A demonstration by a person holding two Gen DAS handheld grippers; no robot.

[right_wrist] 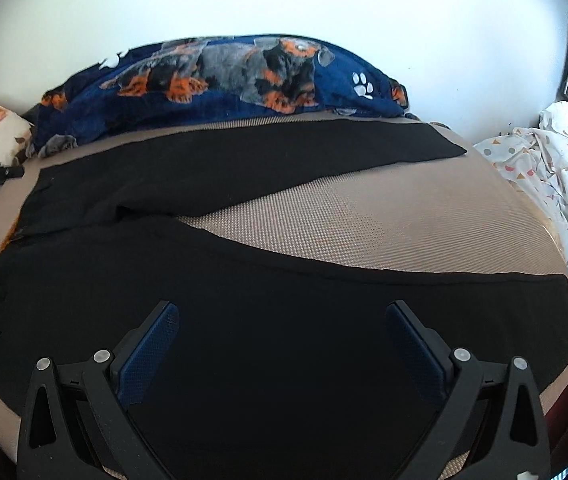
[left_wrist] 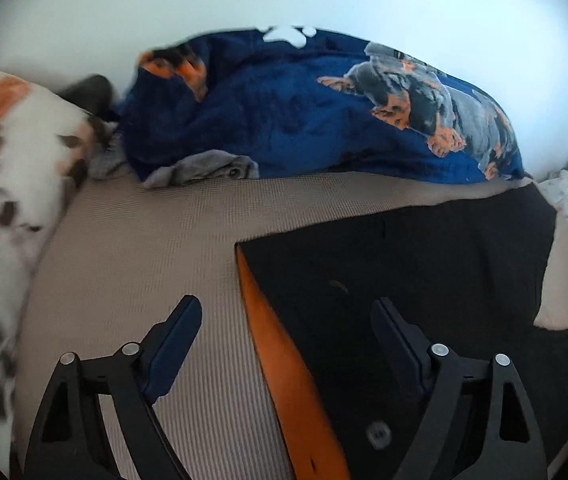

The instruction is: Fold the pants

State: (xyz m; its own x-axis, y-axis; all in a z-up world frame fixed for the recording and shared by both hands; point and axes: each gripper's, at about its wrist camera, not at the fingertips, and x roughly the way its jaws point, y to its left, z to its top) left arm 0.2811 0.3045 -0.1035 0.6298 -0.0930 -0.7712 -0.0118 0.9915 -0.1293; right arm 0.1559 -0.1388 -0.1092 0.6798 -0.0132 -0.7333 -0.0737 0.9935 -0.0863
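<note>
Black pants [right_wrist: 244, 288] lie spread flat on a beige bed [right_wrist: 363, 220], both legs reaching right in a V. In the left wrist view the waist end of the pants [left_wrist: 403, 264] shows an orange inner waistband [left_wrist: 284, 360] and a button [left_wrist: 377, 434]. My left gripper [left_wrist: 285, 308] is open and empty, just above the waistband edge. My right gripper [right_wrist: 282, 312] is open and empty above the near leg.
A blue dog-print blanket [right_wrist: 224, 76] is heaped along the white wall at the back. A white and orange spotted blanket [left_wrist: 8, 184] lies at the left. A white patterned sheet [right_wrist: 551, 168] is bunched at the right bed edge.
</note>
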